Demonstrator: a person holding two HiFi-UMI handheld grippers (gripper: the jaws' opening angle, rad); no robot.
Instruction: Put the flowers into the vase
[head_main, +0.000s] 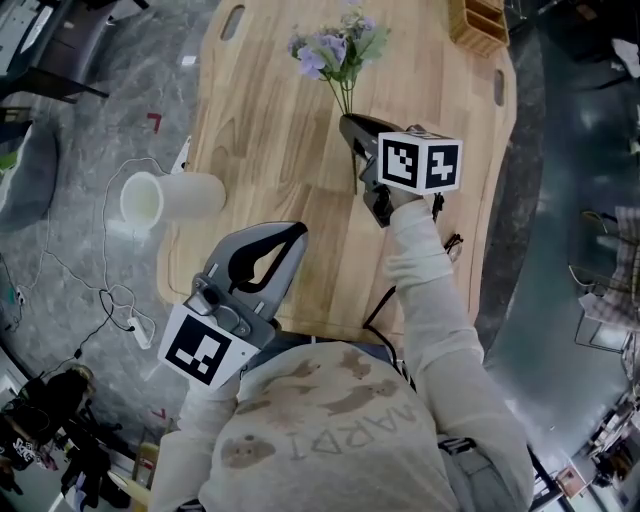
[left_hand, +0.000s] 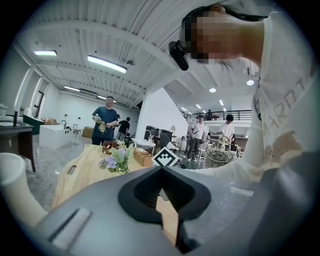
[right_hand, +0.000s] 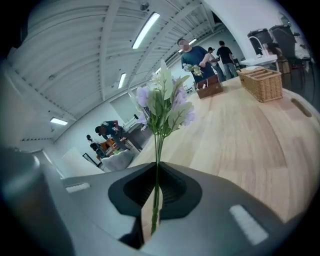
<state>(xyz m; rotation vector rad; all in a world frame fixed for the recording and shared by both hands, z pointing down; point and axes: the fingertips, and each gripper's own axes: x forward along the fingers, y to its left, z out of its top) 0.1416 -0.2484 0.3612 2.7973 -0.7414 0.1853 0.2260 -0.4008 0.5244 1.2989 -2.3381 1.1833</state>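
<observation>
Purple flowers (head_main: 330, 48) (green stems (right_hand: 158, 145)) clamped in right gripper (head_main: 348, 124); left gripper (head_main: 294, 233) closed, seemingly empty.

Flowers (head_main: 335, 48): one small bunch, pale purple blooms, green leaves, thin stems pinched in my right tongs (head_main: 348, 125) above the bench (head_main: 260, 150); vase (head_main: 175, 196): plain white, at the bench's left edge, well apart, whether upright I cannot tell.

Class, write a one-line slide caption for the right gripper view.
Right tool shut on the stems of purple flowers, held over a wooden table.
</observation>
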